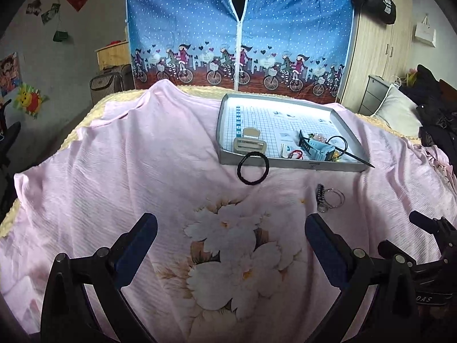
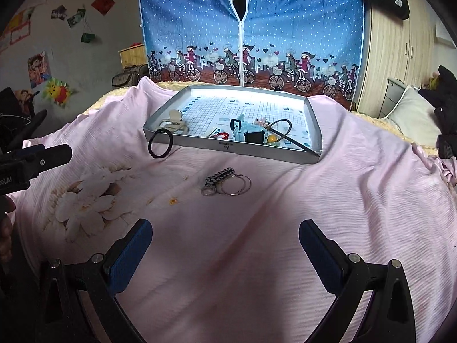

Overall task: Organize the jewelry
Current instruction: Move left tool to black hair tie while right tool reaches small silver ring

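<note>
Left wrist view: the left hand-held gripper [image 1: 231,245] hangs over a bed spread with a pink crinkled sheet [image 1: 114,171] printed with pale flowers. Its 2 blue ribbed pads stand wide apart and hold nothing. Ahead lies a shallow grey metal tray [image 1: 291,166] with low rims and a white gridded floor. A black elastic hair tie [image 1: 253,168], a closed loop, leans on the tray's near rim, its lower part on the sheet. Inside the tray sit a beige plastic hair clip [image 1: 248,142] near the left wall, a light blue watch with a black strap [image 1: 317,146] and a thin black stick [image 1: 355,157] reaching the near right corner. On the sheet just right of the gripper's line lie a beaded bar piece [image 1: 320,193] touching 2 thin silver hoops [image 1: 334,198].

Right wrist view: the right hand-held gripper [image 2: 225,245] is likewise spread wide and empty above bare, smooth sheet. The hoops [image 2: 235,184] and the bar piece [image 2: 218,175] lie straight ahead, between the gripper and the tray [image 2: 257,150]. The hair tie [image 2: 160,143] rests against the tray's near left corner. The sheet around the loose pieces is flat and open on all sides.
</note>
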A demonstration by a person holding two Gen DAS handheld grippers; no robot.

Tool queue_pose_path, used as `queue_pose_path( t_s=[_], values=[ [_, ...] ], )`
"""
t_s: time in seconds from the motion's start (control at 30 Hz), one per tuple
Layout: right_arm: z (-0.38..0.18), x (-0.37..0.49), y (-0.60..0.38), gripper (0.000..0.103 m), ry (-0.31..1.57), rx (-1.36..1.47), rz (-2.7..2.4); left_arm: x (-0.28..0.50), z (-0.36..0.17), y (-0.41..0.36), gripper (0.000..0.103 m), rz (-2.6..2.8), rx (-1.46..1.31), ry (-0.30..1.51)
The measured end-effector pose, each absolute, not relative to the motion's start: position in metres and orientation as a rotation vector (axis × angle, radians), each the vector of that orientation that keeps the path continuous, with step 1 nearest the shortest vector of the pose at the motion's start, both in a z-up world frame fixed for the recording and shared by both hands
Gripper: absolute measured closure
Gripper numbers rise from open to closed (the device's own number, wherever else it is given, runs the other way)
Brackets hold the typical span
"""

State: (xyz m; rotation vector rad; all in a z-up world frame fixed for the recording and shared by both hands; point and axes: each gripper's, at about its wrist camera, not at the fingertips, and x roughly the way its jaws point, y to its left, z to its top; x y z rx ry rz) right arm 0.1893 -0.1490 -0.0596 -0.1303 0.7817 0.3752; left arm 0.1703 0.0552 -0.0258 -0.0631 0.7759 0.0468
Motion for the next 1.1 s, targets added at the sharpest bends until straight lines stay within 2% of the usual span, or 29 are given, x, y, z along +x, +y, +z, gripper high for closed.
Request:
queue_pose_path(
  t_s=[0.2,0.5,0.7,0.93,1.1],
  values=[
    [-0.062,0.193,-0.152,0.0,0.811,-0.118,0.368,0.18,-0.036,0.056,0.002,0.054,-0.056,0.841],
    [-0.079,0.225,-0.173,0.0,0.97,0.026,0.392,0.226,-0.038,0.079,0.002,0.044,-0.054,0.933],
    [-0.087,0.256,-0.171,0.0,0.992,-0.01,0.421,0.274,-0.069,0.076,0.002,-0.067,0.004,1.053],
    [-0.11,0.288,-0.152,0.0,0.995,-0.201,0.443,0.304,-0.097,0.073,0.002,-0.104,-0.015,1.09],
    [-0.112,0.311,-0.162,0.0,0.957,-0.184,0.41,0.319,-0.108,0.064,0.002,-0.151,0.007,1.061]
  ],
)
